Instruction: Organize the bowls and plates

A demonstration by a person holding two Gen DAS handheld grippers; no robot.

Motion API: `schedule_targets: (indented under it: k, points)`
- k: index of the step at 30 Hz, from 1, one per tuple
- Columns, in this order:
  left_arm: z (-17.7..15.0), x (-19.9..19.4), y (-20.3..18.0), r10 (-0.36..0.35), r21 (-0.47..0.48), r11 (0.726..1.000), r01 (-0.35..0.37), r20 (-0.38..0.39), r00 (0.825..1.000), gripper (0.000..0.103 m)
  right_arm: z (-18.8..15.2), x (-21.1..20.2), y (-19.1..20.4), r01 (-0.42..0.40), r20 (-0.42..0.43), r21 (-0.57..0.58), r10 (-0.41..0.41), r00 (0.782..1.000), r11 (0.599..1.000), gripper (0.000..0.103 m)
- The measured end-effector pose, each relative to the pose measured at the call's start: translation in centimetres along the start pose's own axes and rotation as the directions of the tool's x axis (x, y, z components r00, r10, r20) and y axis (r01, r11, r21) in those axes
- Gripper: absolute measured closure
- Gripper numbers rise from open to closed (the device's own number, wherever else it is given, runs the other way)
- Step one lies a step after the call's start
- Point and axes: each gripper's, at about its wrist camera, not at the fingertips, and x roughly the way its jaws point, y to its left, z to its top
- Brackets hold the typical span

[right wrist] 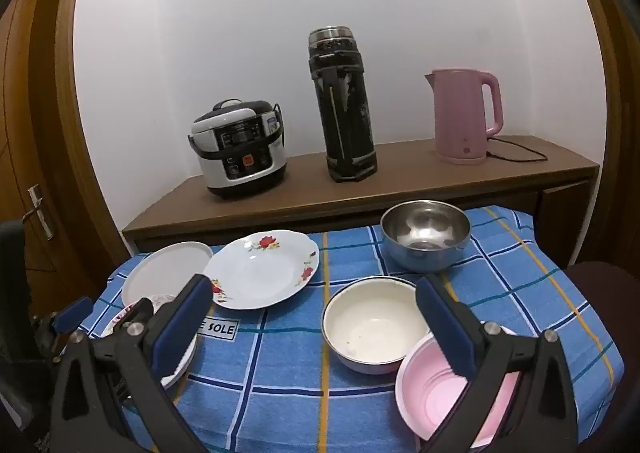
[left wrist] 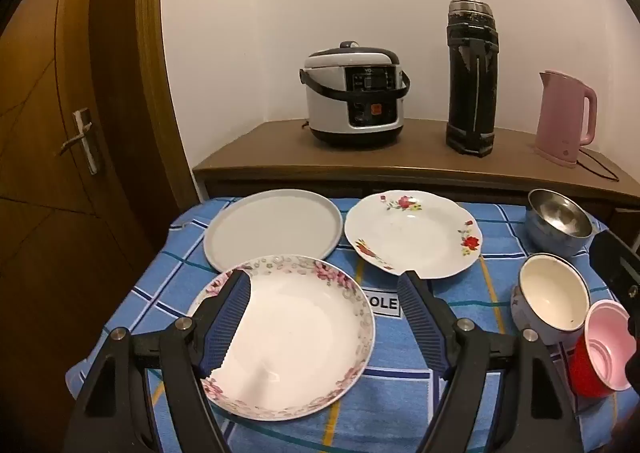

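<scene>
A plate with a pink floral rim (left wrist: 292, 337) lies at the near left of the blue checked tablecloth (left wrist: 460, 337). My left gripper (left wrist: 324, 279) hangs open above it, a finger over each side. Behind it lie a plain grey plate (left wrist: 274, 229) and a red-flower plate (left wrist: 414, 233). On the right stand a steel bowl (right wrist: 424, 233), a cream enamel bowl (right wrist: 372, 325) and a pink bowl (right wrist: 432, 393) with a red outside, which looks tilted. My right gripper (right wrist: 314, 283) is wide open. Its right finger overlaps the pink bowl's rim, and nothing is pressed between the pads.
A brown shelf (right wrist: 400, 189) behind the table carries a rice cooker (right wrist: 240, 149), a black thermos (right wrist: 346, 109) and a pink kettle (right wrist: 464, 117) with a cord. A wooden door (left wrist: 60, 133) stands to the left. A dark rounded object (right wrist: 600, 285) sits at the table's right edge.
</scene>
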Motion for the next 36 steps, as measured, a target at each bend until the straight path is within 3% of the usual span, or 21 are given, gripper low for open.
schedule_targets:
  k: [3, 7, 23, 36]
  points:
    - [-0.1, 0.4, -0.4, -0.011, -0.011, 1.000, 0.010, -0.025, 1.000, 0.025, 0.1, 0.2, 0.2, -0.008, 0.003, 0.005, 0.008, 1.000, 1.000, 0.000]
    - [-1.2, -0.3, -1.0, -0.024, -0.037, 0.999, 0.023, -0.002, 1.000, 0.025, -0.2, 0.3, -0.3, -0.007, 0.003, 0.001, 0.007, 1.000, 1.000, 0.000]
    - [-0.3, -0.2, -0.5, -0.040, -0.025, 0.999, 0.040, -0.022, 0.999, 0.025, -0.7, 1.3, -0.8, 0.040, -0.076, -0.027, -0.042, 0.996, 0.999, 0.000]
    - [-0.3, -0.9, -0.6, -0.047, -0.006, 0.999, 0.047, -0.002, 0.999, 0.025, -0.4, 1.2, -0.7, 0.056, -0.079, -0.035, -0.058, 0.995, 0.998, 0.000]
